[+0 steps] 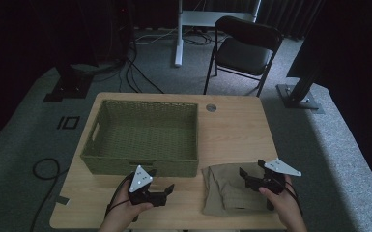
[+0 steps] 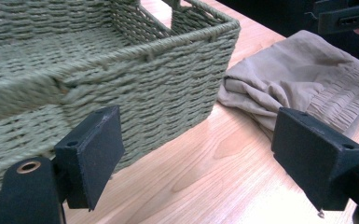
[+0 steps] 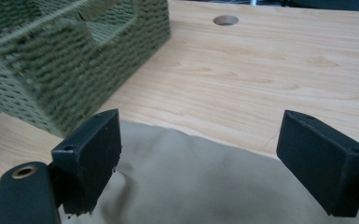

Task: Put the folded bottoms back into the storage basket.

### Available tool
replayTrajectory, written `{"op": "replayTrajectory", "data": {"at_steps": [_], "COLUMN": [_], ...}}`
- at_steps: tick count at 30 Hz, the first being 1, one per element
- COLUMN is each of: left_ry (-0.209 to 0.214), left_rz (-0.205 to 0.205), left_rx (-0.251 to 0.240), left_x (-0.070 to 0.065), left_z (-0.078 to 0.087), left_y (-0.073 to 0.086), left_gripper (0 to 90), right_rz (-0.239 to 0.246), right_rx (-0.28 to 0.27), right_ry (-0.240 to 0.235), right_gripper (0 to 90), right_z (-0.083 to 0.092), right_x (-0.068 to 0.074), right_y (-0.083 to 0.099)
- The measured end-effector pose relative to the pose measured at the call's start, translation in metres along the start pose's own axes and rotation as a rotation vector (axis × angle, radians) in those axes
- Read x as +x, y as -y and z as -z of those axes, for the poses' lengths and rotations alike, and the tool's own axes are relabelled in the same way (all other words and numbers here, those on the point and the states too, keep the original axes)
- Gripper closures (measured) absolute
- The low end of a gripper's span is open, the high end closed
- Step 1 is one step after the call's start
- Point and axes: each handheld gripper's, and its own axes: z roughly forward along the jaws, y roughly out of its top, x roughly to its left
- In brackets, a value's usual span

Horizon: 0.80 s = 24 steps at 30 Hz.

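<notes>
High view: both grippers, left gripper (image 1: 158, 189) and right gripper (image 1: 252, 172), were held with jaws released, the right over the folded beige garment (image 1: 227, 191), which was judged next to be grasped for the woven basket (image 1: 142, 166).

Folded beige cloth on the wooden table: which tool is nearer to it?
Right. The right tool hovers open over the folded beige cloth; the left tool sits off its side, by the green woven basket.

From my high view I looked forward and down on the whole table (image 1: 232, 121). My left gripper view sat low and close, with the basket (image 2: 121, 79) beyond its left jaw. My right gripper view shared that basket (image 3: 51, 60), likewise past its left jaw.
</notes>
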Motion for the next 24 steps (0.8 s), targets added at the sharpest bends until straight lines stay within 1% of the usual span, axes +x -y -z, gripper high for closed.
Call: {"op": "replayTrajectory", "data": {"at_steps": [2, 7, 8, 10, 12, 14, 16, 18, 24], "left_ry": [0.01, 0.035, 0.04, 0.045, 0.055, 0.066, 0.081, 0.096, 0.133], "left_rz": [0.005, -0.005, -0.009, -0.035, -0.046, -0.048, -0.051, -0.046, -0.061], "left_rx": [0.007, 0.021, 0.025, 0.04, 0.055, 0.067, 0.071, 0.068, 0.081], "left_x": [-0.003, -0.012, -0.014, -0.017, -0.02, -0.024, -0.029, -0.034, -0.05], "left_z": [-0.004, -0.016, -0.019, -0.024, -0.03, -0.035, -0.041, -0.046, -0.063], "left_y": [0.001, 0.002, 0.003, 0.004, 0.005, 0.006, 0.006, 0.006, 0.005], "left_gripper": [17.3, 17.3, 17.3, 17.3, 17.3, 17.3, 17.3, 17.3, 17.3], "right_rz": [0.001, -0.013, -0.012, -0.013, -0.016, -0.032, -0.034, -0.037, -0.047], "right_rx": [0.004, 0.014, 0.016, 0.021, 0.023, 0.015, 0.023, 0.032, 0.048], "right_ry": [0.007, 0.026, 0.03, 0.038, 0.044, 0.046, 0.051, 0.061, 0.091], "right_gripper": [13.2, 13.2, 13.2, 13.2, 13.2, 13.2, 13.2, 13.1, 13.1], "right_z": [0.003, 0.01, 0.012, 0.014, 0.017, 0.02, 0.023, 0.025, 0.032], "right_x": [-0.003, -0.011, -0.013, -0.016, -0.019, -0.022, -0.025, -0.028, -0.038], "right_y": [0.003, 0.011, 0.012, 0.015, 0.018, 0.021, 0.025, 0.029, 0.041]}}
